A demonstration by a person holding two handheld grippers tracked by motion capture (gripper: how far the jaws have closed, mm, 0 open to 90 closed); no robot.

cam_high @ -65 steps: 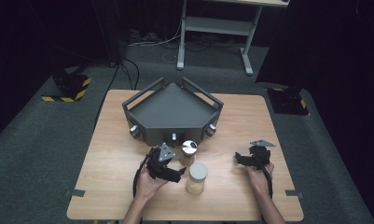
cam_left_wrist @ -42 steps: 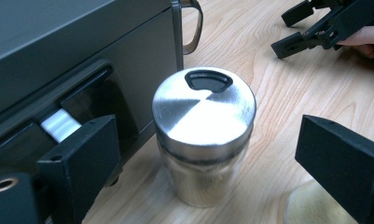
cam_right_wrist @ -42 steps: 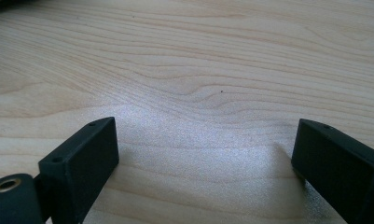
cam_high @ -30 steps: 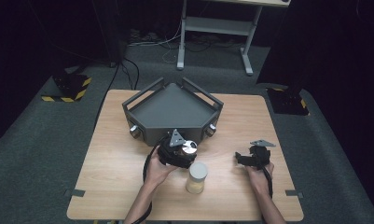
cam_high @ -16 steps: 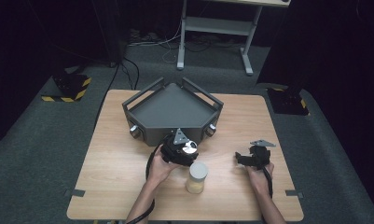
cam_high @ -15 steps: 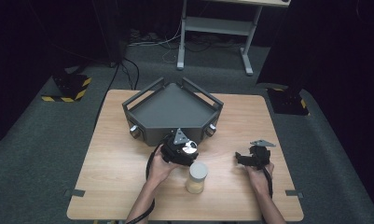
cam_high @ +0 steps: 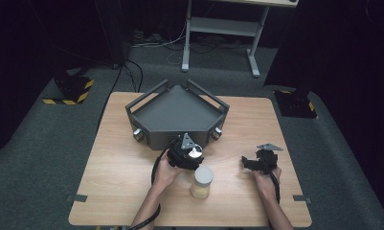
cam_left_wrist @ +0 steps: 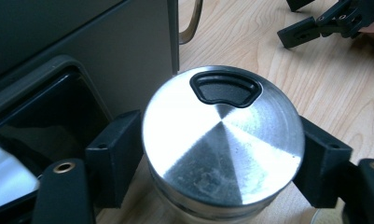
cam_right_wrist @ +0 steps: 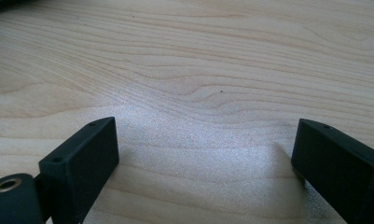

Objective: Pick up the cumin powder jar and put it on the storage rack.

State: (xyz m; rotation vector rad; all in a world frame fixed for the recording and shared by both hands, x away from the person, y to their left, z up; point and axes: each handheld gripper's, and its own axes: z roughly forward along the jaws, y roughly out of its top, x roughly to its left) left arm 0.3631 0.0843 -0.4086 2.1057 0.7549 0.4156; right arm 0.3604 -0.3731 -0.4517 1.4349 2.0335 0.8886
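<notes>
- Here, at a wooden table (cam_high: 122, 182), you worked a two-jaw tool in each hand, your forearms coming in from the near edge.
- Your left gripper (cam_left_wrist: 219, 154) had just been closing, and its black pads stood against both sides of a round brushed-metal lid (cam_left_wrist: 223, 137), gripping it.
- That lid, with a black curved tab near its far rim, sat on what looked like a clear base; the left gripper view showed too little of it to say more.
- In the high view the lid (cam_high: 195, 153) lay just in front of a dark grey angular tray (cam_high: 175, 108), near the tray's front wall and between its two round knobs.
- A pale jar (cam_high: 202, 182) with a cream-coloured top stood upright on the table, just beside your left gripper (cam_high: 192, 155) on the near side.
- Your right gripper (cam_high: 247, 163) rested well apart from the jar, to its right, low over bare wood.
- The right gripper view showed its jaws spread wide, with nothing but wood grain between them.
</notes>
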